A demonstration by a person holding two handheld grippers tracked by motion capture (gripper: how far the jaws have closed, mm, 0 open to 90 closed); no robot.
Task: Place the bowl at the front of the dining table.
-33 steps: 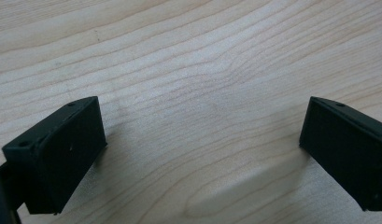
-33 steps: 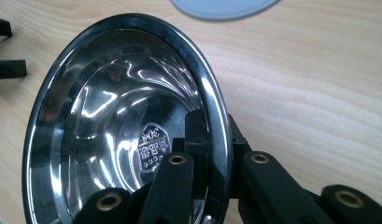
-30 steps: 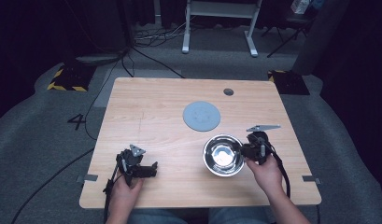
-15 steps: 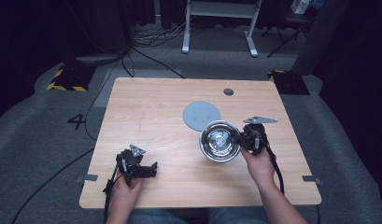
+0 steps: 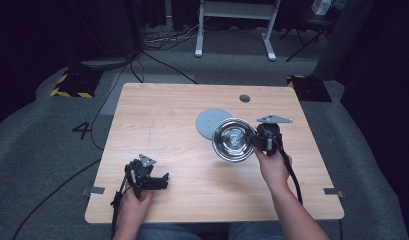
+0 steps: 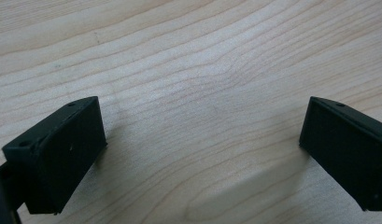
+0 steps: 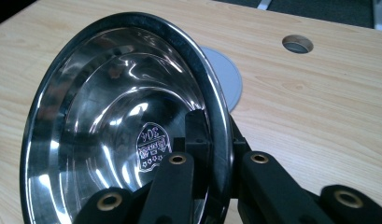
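Steel bowl held off the table, tipped — mouth facing up and leftward, round, no long axis. Right gripper pinches its right rim; grey disc just behind. Left gripper spread, empty.

black two-jaw right gripper with brass screws, grey three-cornered plate and trailing black cable.

Grey carpet, dark room
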